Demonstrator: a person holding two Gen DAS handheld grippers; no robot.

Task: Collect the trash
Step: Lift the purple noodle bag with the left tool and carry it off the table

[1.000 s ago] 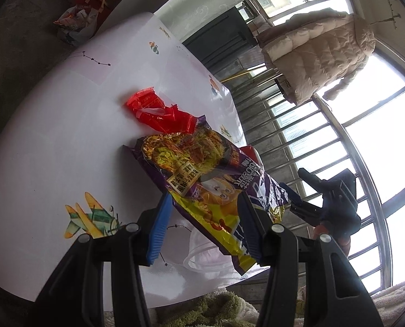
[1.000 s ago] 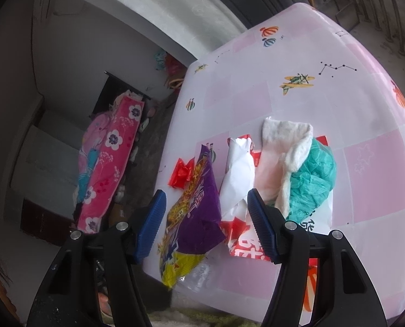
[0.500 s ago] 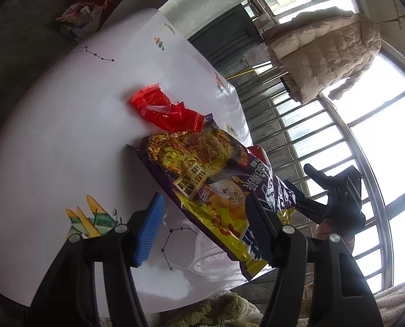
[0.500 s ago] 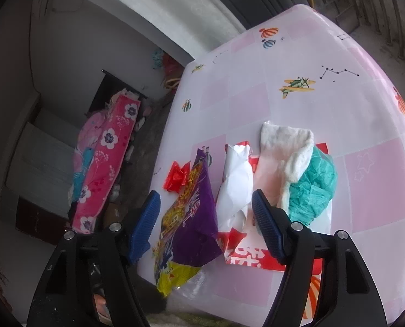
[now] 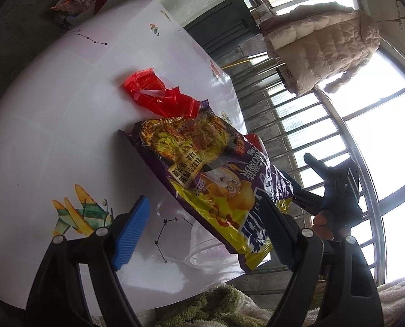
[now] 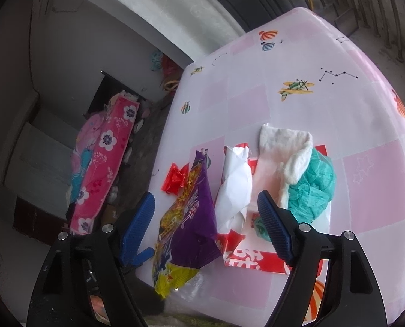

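Observation:
A purple and yellow snack bag [image 5: 210,179] lies on the white table [image 5: 52,136], its near end resting on a clear plastic lid [image 5: 202,253]. Behind it sits a red wrapper [image 5: 158,98]. My left gripper [image 5: 202,234] is opening; the bag's near end lies between its blue pads, untouched. My right gripper [image 6: 207,220] is also opening, over the snack bag [image 6: 188,218] and a white paper [image 6: 236,188], gripping nothing. Beside them lie a fluffy white cloth [image 6: 284,150], a teal plastic bag [image 6: 311,188] and a red and white bag [image 6: 246,259].
The table's near edge runs just below both grippers, with a green fuzzy fabric [image 5: 216,305] under it. A window grille and a hanging padded coat [image 5: 319,46] stand to the right. Pink floral bedding [image 6: 101,163] lies on the floor to the left.
Both grippers' jaws have spread wider. The left pads have drawn away from the snack bag's near end. The trash has hardly shifted.

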